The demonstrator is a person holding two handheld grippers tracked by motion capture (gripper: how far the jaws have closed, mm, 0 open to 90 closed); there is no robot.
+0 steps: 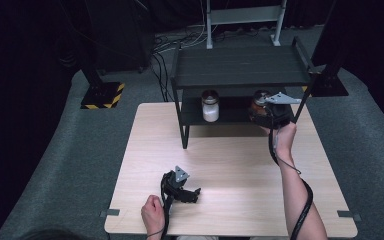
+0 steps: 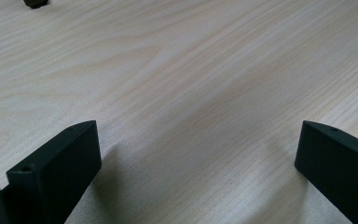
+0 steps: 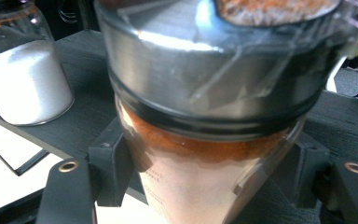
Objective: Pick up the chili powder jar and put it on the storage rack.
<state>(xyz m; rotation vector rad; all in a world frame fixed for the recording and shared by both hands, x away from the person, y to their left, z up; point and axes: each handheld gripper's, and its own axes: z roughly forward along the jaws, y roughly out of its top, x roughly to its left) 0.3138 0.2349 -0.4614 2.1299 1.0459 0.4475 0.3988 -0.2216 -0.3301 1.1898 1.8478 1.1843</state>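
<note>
A glass jar of orange powder [image 3: 205, 84] with a metal lid stands close in the right gripper view. My right gripper [image 3: 209, 172] is shut on it, with a black finger [image 3: 109, 170] pressed to each side of the glass. In the high view this jar [image 1: 259, 99] and the right gripper [image 1: 262, 112] are at the right end of the black rack's lower shelf [image 1: 230, 116]. Whether the jar rests on the shelf I cannot tell. A second jar with white powder [image 1: 210, 106] stands to its left on that shelf. My left gripper [image 1: 195, 193] lies open on the wooden table [image 1: 240, 165], its jaws wide over bare wood [image 2: 198, 154].
The black two-level rack [image 1: 240, 65] stands at the table's far edge, and its top shelf overhangs the jars. In the right gripper view the white jar [image 3: 25, 84] is at the upper left. A small dark object [image 2: 35, 3] sits at the top edge of the left gripper view. Cables lie on the floor behind the rack.
</note>
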